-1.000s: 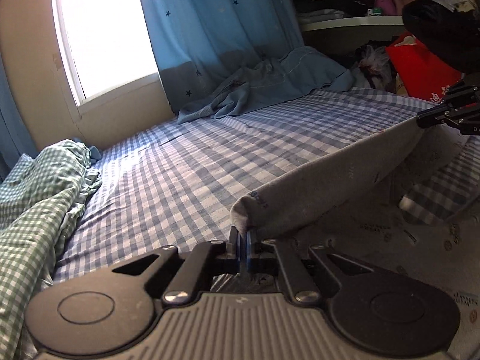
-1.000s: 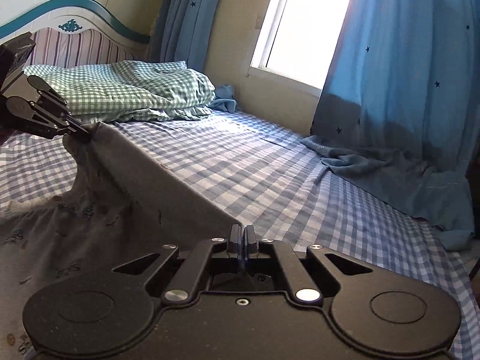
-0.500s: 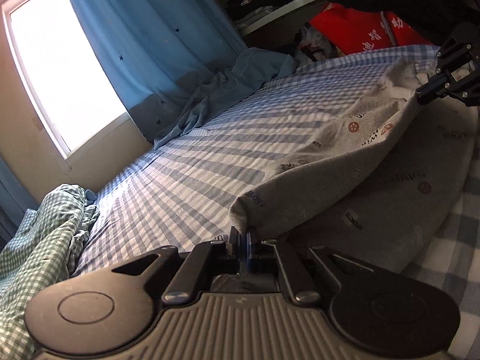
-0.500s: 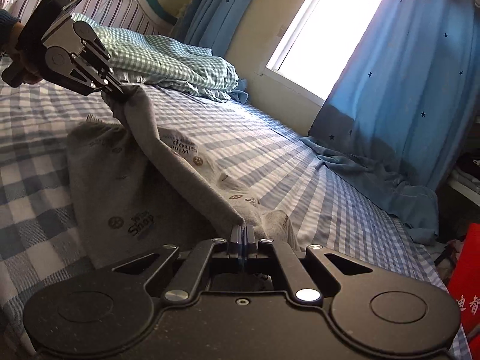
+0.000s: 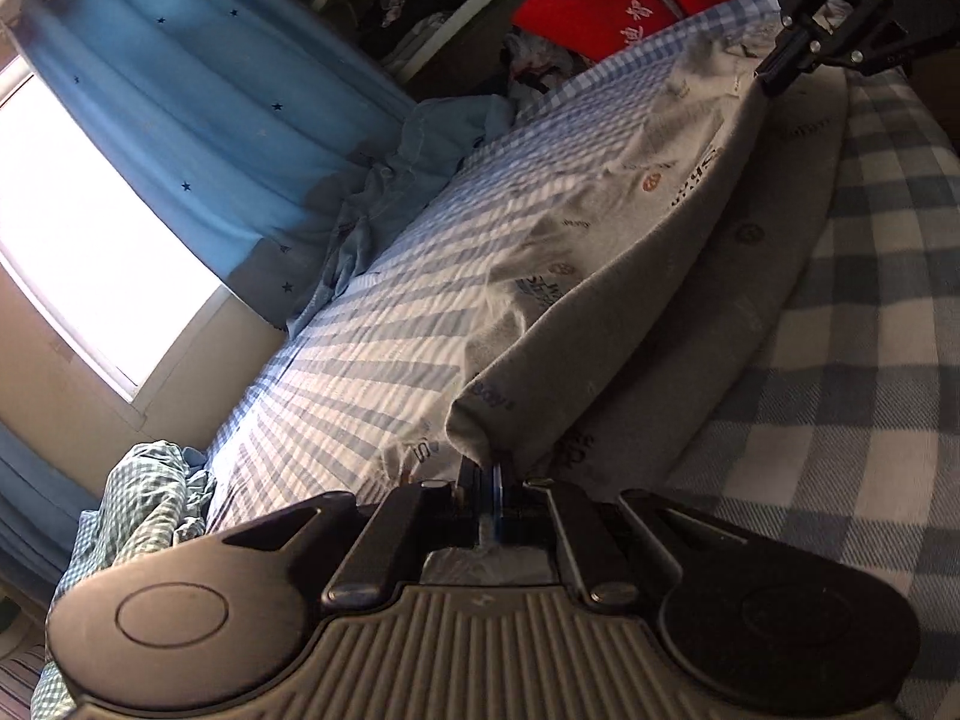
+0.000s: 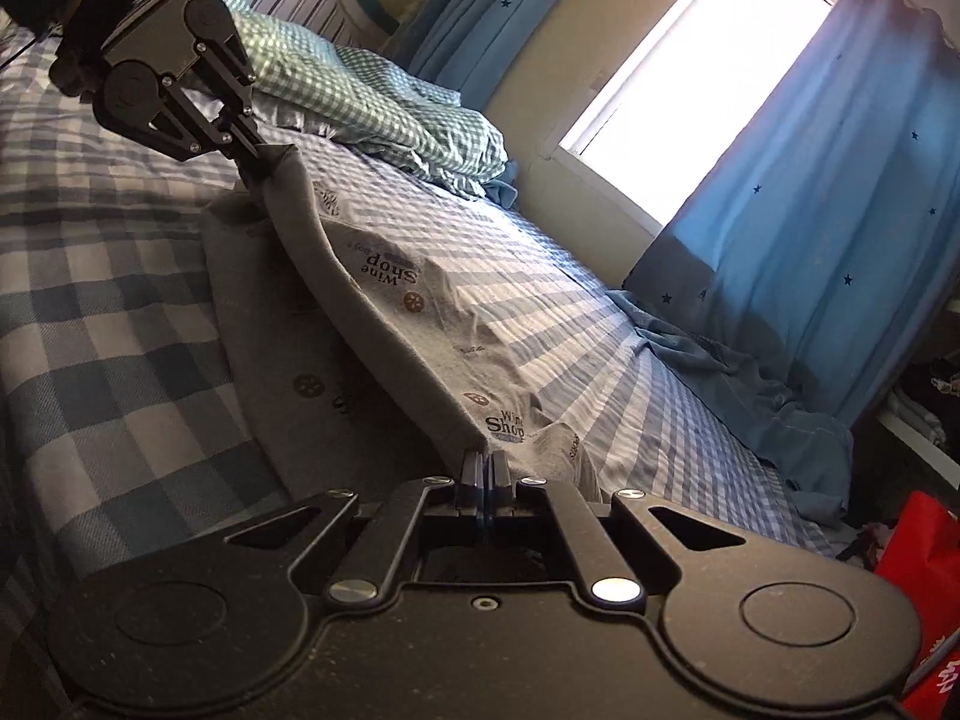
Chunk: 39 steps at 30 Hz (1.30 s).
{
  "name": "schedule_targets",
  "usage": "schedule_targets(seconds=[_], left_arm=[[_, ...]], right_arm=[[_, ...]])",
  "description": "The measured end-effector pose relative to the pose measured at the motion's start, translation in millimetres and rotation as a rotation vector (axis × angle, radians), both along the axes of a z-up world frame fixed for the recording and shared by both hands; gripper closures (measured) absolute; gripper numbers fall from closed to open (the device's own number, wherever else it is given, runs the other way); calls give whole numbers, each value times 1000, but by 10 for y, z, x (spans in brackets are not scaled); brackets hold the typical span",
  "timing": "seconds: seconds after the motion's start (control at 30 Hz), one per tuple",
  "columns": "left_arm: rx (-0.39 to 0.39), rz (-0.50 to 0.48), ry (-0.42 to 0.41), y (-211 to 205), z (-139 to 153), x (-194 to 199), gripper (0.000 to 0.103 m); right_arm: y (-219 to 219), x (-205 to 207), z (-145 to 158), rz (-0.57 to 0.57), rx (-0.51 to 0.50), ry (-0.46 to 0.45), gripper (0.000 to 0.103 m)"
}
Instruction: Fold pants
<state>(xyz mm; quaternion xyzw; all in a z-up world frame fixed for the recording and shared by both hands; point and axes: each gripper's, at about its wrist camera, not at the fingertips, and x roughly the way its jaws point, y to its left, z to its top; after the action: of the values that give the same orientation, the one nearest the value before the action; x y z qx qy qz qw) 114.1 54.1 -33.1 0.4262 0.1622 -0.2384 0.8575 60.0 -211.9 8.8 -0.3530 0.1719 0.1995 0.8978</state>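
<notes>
Two tools, left tool [image 5: 487, 483] and right tool [image 6: 483, 468], each clamped on pants [image 6: 384, 324] edge, frame centre; we keep edge taut, lower evenly onto bed [image 6: 108, 324].

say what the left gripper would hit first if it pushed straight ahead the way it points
Probably the grey printed pants themselves: the left gripper is shut on their edge, and the raised fold runs ahead toward the right gripper. Depth is unclear.
</notes>
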Motion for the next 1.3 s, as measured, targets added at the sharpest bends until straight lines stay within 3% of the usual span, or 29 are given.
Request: schedule_targets(seconds=[0.2, 0.27, 0.33, 0.43, 0.47, 0.53, 0.6, 0.63, 0.67, 0.7, 0.87, 1.07, 1.3], left_arm=[[-1, 29, 53, 28, -157, -70, 88], [-24, 51, 77, 63, -142, -88, 75], [-69, 87, 107, 143, -88, -67, 54], [-156, 159, 158, 253, 21, -30, 37], [-197, 192, 179, 284, 63, -27, 32], [-279, 250, 211, 309, 152, -39, 14], [-370, 299, 233, 301, 246, -80, 3], [-409, 318, 242, 276, 286, -93, 2], [-452, 333, 252, 247, 328, -109, 2], [-491, 342, 260, 207, 363, -115, 1], [-632, 364, 246, -176, 505, -171, 0], [-631, 252, 275, -1139, 509, -59, 0], [-493, 56, 313, -2421, 363, 58, 0]], right_arm=[[92, -96, -263, 8, -55, 57, 103], [98, -102, -303, 0, -51, 65, 103], [83, -87, -323, -14, -34, 78, 103], [47, -107, -381, -35, -3, 98, 97], [30, -127, -389, -37, 9, 96, 94], [-4, -166, -387, -50, 37, 92, 86], [-53, -170, -342, -74, 70, 82, 56], [-106, -171, -307, -90, 102, 78, 46], [-161, -180, -272, -105, 141, 78, 26], [-230, -190, -237, -117, 185, 83, 16], [-580, -346, -100, -209, 317, 58, 1], [-1182, -522, 40, -351, 413, 36, 1], [-2085, -633, 84, -545, 553, 64, 1]])
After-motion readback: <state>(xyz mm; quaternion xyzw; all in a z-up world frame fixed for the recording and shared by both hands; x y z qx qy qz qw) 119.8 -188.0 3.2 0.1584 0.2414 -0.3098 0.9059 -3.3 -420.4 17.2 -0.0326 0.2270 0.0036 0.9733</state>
